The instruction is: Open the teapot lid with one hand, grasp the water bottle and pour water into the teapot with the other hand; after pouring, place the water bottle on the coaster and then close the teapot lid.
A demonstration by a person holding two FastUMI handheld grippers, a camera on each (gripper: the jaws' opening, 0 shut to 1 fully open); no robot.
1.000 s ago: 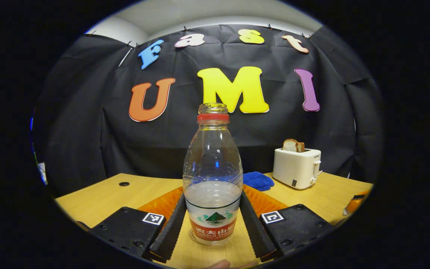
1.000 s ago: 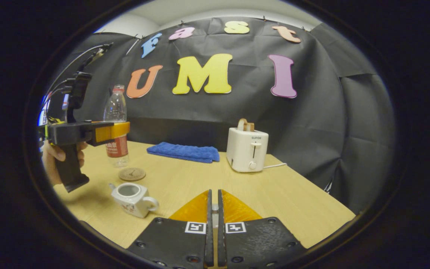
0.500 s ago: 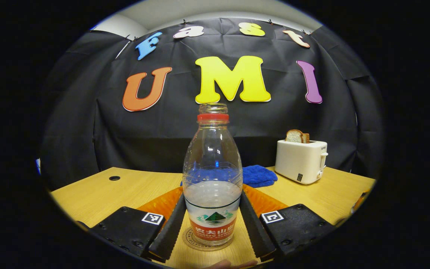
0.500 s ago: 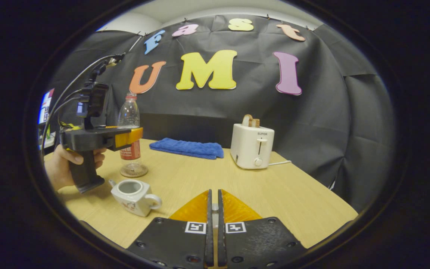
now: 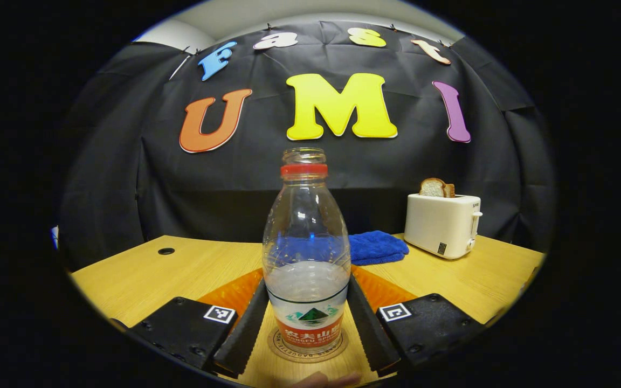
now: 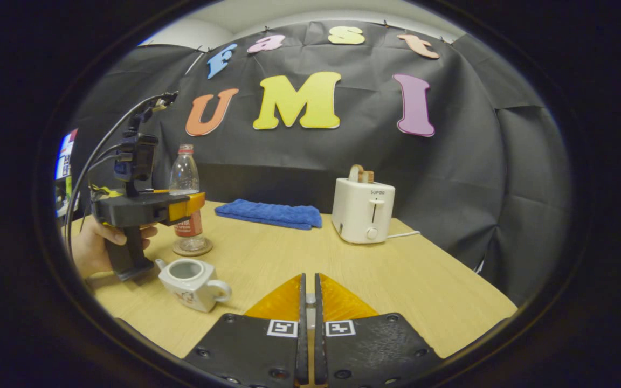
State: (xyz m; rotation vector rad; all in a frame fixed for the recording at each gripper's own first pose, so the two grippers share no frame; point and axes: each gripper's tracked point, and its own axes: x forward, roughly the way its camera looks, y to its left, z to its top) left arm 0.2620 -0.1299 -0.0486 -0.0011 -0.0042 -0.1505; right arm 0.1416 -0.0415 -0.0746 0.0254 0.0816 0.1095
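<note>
A clear water bottle (image 5: 306, 258) with a red neck ring and no cap stands upright on the round cork coaster (image 5: 337, 347). My left gripper (image 5: 306, 281) is shut on its lower body, one finger on each side of the label. In the right gripper view the same bottle (image 6: 185, 183) and coaster (image 6: 194, 250) sit at the left, held by the left gripper (image 6: 189, 205) and a hand (image 6: 92, 248). The white teapot (image 6: 189, 283) stands open in front of the coaster. My right gripper (image 6: 308, 277) is shut on the teapot lid, of which a pale sliver shows between the fingers.
A white toaster (image 6: 364, 213) with bread in it stands at the back of the wooden table (image 6: 397, 280), its cord running right. A folded blue cloth (image 6: 270, 214) lies to its left. A cable hole (image 5: 166, 251) marks the table's far left.
The left gripper carried the bottle from the air beside the coaster down onto it. The right gripper stayed shut and barely moved.
</note>
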